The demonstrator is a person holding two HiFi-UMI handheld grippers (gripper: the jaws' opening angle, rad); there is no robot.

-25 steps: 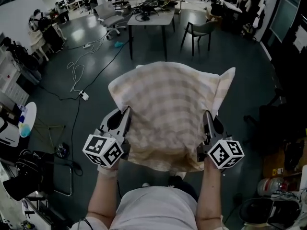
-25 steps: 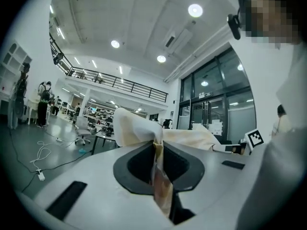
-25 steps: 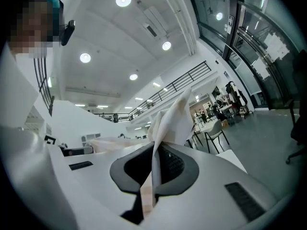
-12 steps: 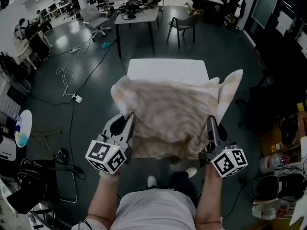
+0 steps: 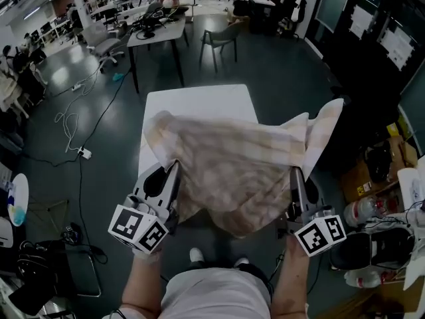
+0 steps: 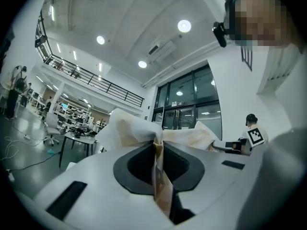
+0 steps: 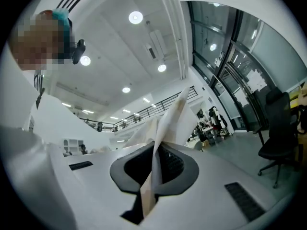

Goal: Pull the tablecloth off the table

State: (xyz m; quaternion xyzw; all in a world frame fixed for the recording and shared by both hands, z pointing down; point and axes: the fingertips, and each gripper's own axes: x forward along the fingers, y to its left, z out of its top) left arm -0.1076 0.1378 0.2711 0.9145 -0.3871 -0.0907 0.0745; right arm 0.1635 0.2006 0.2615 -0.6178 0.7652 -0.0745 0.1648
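A beige checked tablecloth (image 5: 239,161) hangs slack in the air between my two grippers, over the near half of a small white table (image 5: 196,103). My left gripper (image 5: 174,171) is shut on the cloth's near left corner, and my right gripper (image 5: 293,173) is shut on its near right corner. In the left gripper view the cloth (image 6: 158,176) runs pinched between the closed jaws, both pointing up at the ceiling. The right gripper view shows the cloth (image 7: 156,169) clamped the same way. The far half of the tabletop lies bare.
A grey desk (image 5: 159,32) with clutter and a chair (image 5: 222,37) stand beyond the table. Cables (image 5: 73,121) trail over the dark floor at left. Boxes and bottles (image 5: 368,205) crowd the right side, dark equipment (image 5: 40,271) the lower left.
The cloth has slid toward me off the table, baring the white top. It went from spread flat to bunched and lifted. Both grippers kept their hold.
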